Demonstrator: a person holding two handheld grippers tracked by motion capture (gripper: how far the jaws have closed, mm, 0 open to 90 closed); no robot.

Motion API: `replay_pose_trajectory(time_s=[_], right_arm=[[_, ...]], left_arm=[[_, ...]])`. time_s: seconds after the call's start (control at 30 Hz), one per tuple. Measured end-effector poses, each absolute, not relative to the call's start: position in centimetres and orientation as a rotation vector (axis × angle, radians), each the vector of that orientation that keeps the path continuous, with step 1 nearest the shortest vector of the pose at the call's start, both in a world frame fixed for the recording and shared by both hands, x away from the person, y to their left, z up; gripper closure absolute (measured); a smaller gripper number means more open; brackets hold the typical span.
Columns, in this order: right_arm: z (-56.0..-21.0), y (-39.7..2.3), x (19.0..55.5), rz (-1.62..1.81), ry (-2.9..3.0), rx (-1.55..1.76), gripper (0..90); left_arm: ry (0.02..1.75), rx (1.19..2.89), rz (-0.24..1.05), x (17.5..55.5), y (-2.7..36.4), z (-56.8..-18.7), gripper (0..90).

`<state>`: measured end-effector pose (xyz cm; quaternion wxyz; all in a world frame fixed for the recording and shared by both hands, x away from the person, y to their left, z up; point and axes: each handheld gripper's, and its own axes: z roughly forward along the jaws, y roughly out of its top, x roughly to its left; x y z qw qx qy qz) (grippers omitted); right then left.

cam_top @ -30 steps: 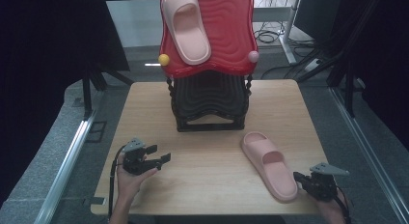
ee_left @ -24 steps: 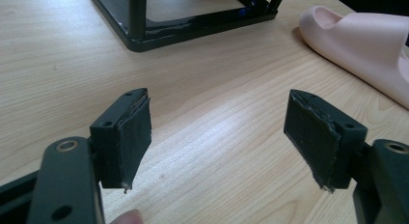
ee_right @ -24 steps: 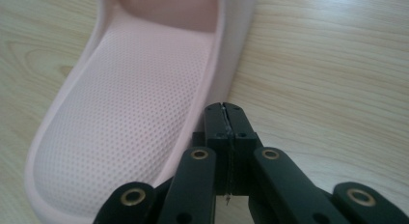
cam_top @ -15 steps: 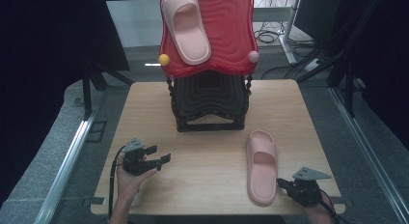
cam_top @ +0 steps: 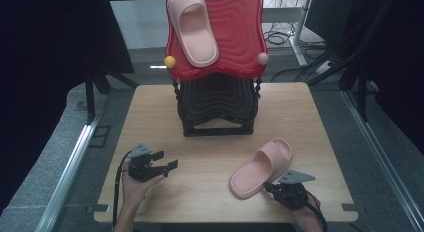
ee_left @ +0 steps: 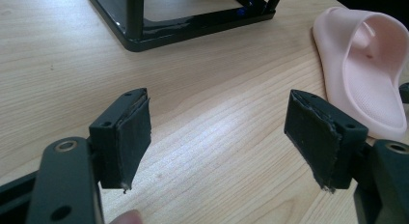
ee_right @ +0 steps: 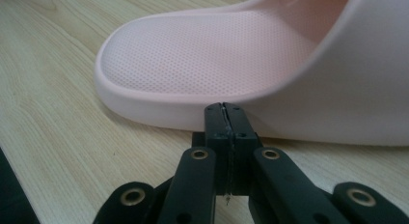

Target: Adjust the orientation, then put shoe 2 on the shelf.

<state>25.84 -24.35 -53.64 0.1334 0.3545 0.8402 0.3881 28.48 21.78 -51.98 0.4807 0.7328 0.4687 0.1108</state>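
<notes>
A pink slipper (cam_top: pixel 261 168) lies diagonally on the wooden table (cam_top: pixel 210 202), heel end toward the front left and strap toward the back right. My right gripper (cam_top: pixel 268 187) is shut, with nothing between its jaws. Its closed tips (ee_right: pixel 225 110) rest against the slipper's (ee_right: pixel 231 55) side wall near the heel. My left gripper (cam_top: pixel 167 160) sits low over the table at the front left, open and holding nothing. Between its wide jaws, the left gripper (ee_left: pixel 222 137) frames bare wood, and the slipper (ee_left: pixel 366 74) lies off to its right. A second pink slipper (cam_top: pixel 192 27) rests on the red wavy tray (cam_top: pixel 237 37) at the back.
A black wavy rack (cam_top: pixel 217 104) stands at the back middle of the table under the red tray, and its base frame (ee_left: pixel 193 21) lies ahead of the left gripper. A yellow ball (cam_top: pixel 170 61) and a pink ball (cam_top: pixel 263 58) hang at the tray's corners. Dark floor surrounds the table.
My right gripper has moved left along the front edge with its shut tips against the slipper. The slipper's heel swung left, so it now lies the other diagonal. The left gripper stayed put.
</notes>
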Motion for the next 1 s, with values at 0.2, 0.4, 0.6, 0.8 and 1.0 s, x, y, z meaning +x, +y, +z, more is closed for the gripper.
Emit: replay_pose_trajectory(time_s=[0.2,0.4,0.6,0.8,1.0], right_arm=[[-53.5,-25.6,25.7,1.142,2.384,1.070,90.0],[-53.1,-29.7,26.6,1.125,2.228,1.219,77.1],[-53.3,-31.9,27.0,1.117,2.128,1.309,58.0],[-53.6,-32.6,27.3,1.128,2.093,1.371,48.4],[-53.7,-32.7,27.2,1.148,2.083,1.392,46.2]], left_arm=[[1.144,1.782,0.271,28.4,21.9,-51.9,24.7],[1.141,1.789,0.270,28.4,21.7,-52.0,24.7],[1.124,1.813,0.298,28.2,20.6,-51.7,24.7],[1.078,1.838,0.296,28.2,19.2,-51.4,25.0],[1.030,1.872,0.299,28.4,17.1,-51.3,25.9]])
